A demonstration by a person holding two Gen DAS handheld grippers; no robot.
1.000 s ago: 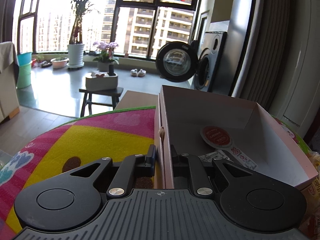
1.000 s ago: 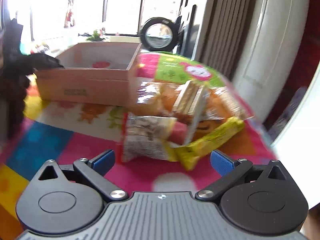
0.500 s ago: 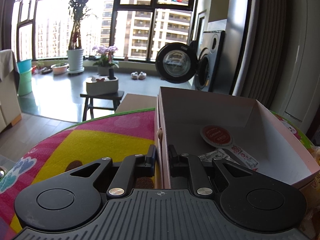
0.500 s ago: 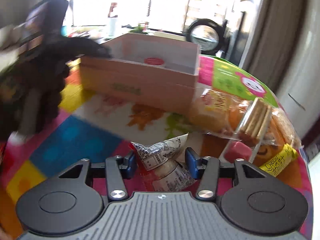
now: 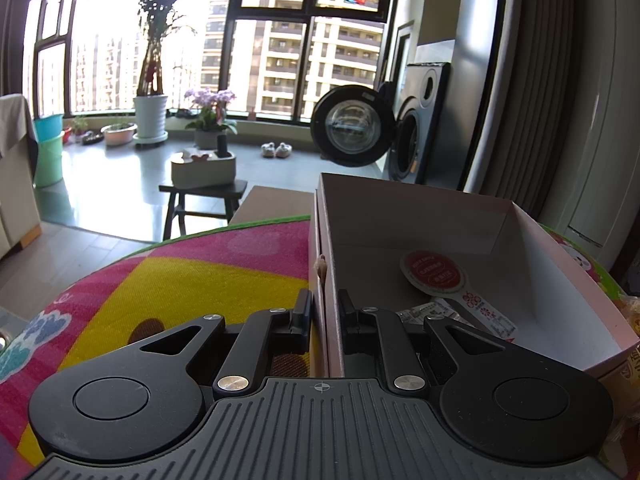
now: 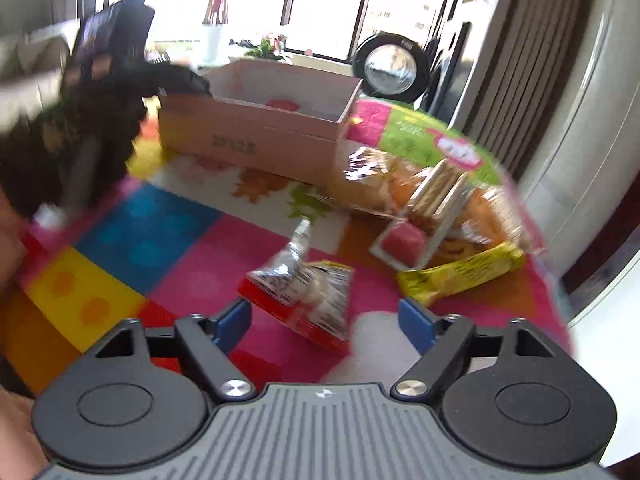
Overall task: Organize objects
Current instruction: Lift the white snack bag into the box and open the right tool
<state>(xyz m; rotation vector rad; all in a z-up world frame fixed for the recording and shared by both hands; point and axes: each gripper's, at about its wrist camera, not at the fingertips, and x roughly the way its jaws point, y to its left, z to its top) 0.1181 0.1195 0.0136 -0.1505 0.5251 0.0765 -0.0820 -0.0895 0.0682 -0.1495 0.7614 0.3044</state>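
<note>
My left gripper [image 5: 324, 312] is shut on the left wall of a pink cardboard box [image 5: 440, 216], one finger outside and one inside. On the box floor lie a round red-labelled lid [image 5: 434, 272] and some small sachets [image 5: 488, 316]. In the right wrist view the same box [image 6: 248, 136] stands at the back, with the left gripper [image 6: 176, 80] dark and blurred at its corner. My right gripper [image 6: 324, 318] is open over the colourful mat [image 6: 160, 240]. A red and silver snack packet [image 6: 304, 292] lies between its blue fingertips, untouched by them.
A pile of snacks sits right of the box: bread bags [image 6: 380, 184], a cracker pack [image 6: 436, 192], a pink block [image 6: 404, 244], a yellow bar [image 6: 460, 272]. The mat's green edge [image 5: 240, 226] drops off beyond. Behind are a stool [image 5: 204, 192] and an open washing machine [image 5: 352, 132].
The right gripper closed around the snack packet half a second ago and now stands open again, pulled back a little, the packet loose between its fingers. The left gripper still holds the box wall.
</note>
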